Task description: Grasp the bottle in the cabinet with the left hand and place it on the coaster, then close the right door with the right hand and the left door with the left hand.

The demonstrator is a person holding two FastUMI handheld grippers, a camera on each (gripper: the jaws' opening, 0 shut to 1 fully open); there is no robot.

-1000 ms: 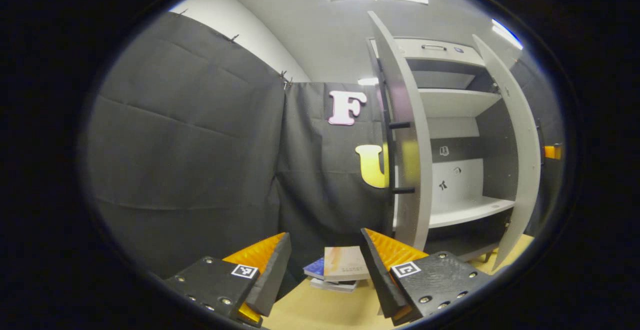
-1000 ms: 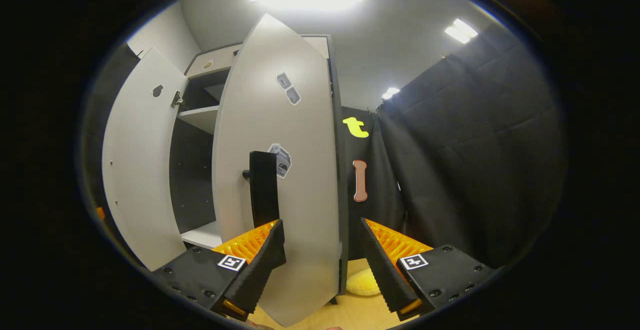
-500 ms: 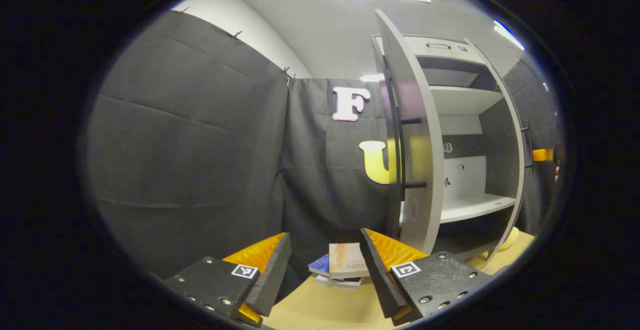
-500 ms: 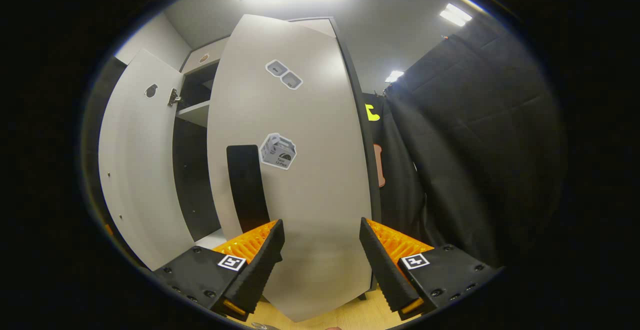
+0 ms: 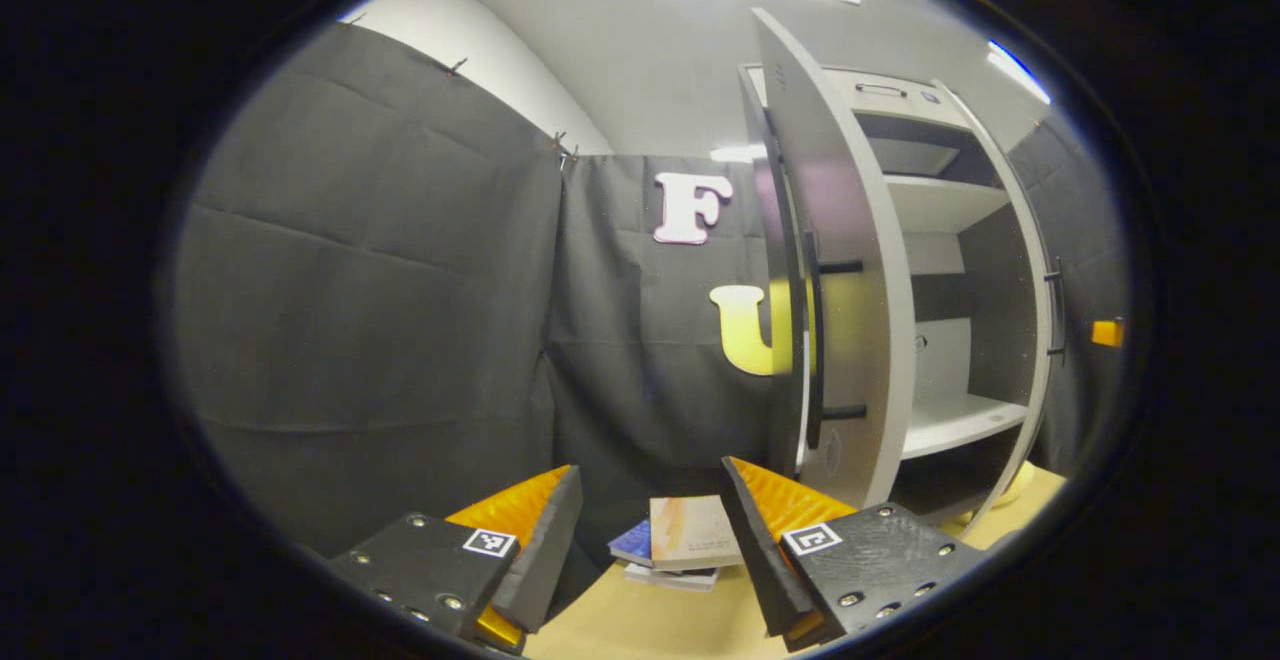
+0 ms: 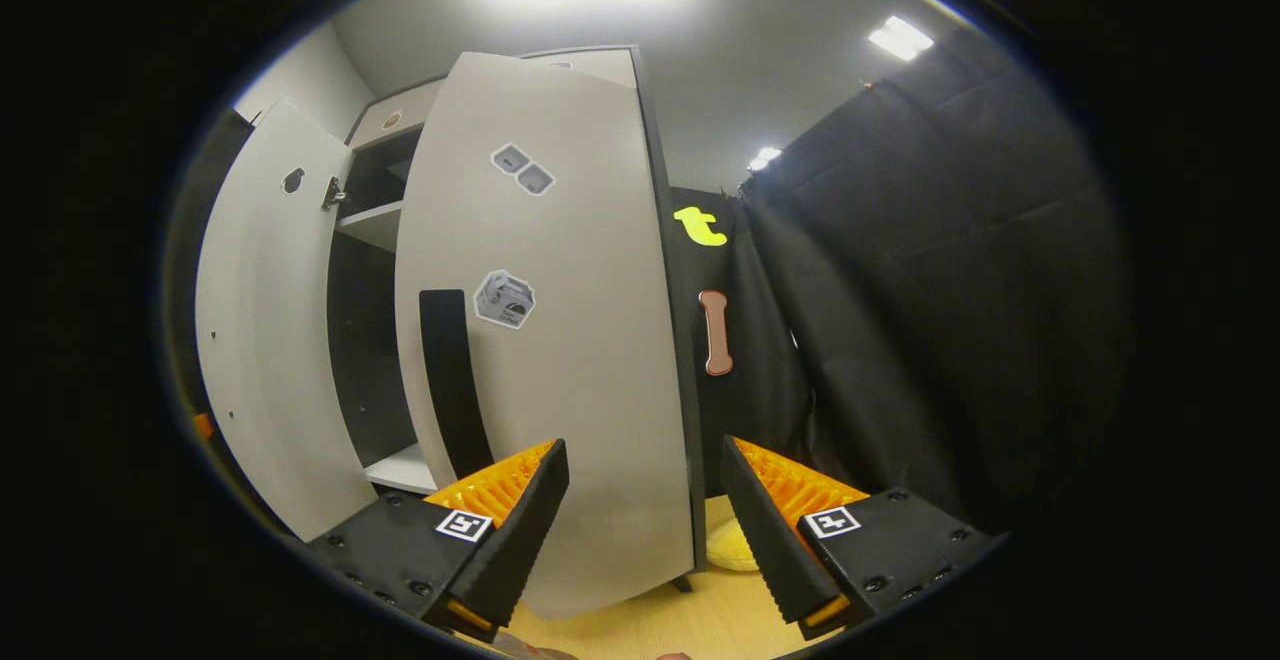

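In the left gripper view the grey cabinet [image 5: 960,418] stands at the right. Its left door [image 5: 850,240] hangs open, edge-on to me, with a black bar handle [image 5: 812,340]. The right door [image 5: 1040,320] is swung almost shut. My left gripper [image 5: 650,540] is open, low and just left of the left door. In the right gripper view the right door [image 6: 570,340], with its black handle [image 6: 455,380], stands close ahead of my open right gripper [image 6: 645,530]. The left door [image 6: 270,340] stands wide open beyond it.
A small stack of books [image 5: 680,540] lies on the wooden table [image 5: 640,620] between my left fingers. A yellow soft object [image 6: 730,545] sits on the table by the cabinet's right foot. Black cloth walls close in on both sides.
The right door has swung from wide open to nearly shut, with the right gripper following it. The left gripper has drifted slightly nearer the left door.
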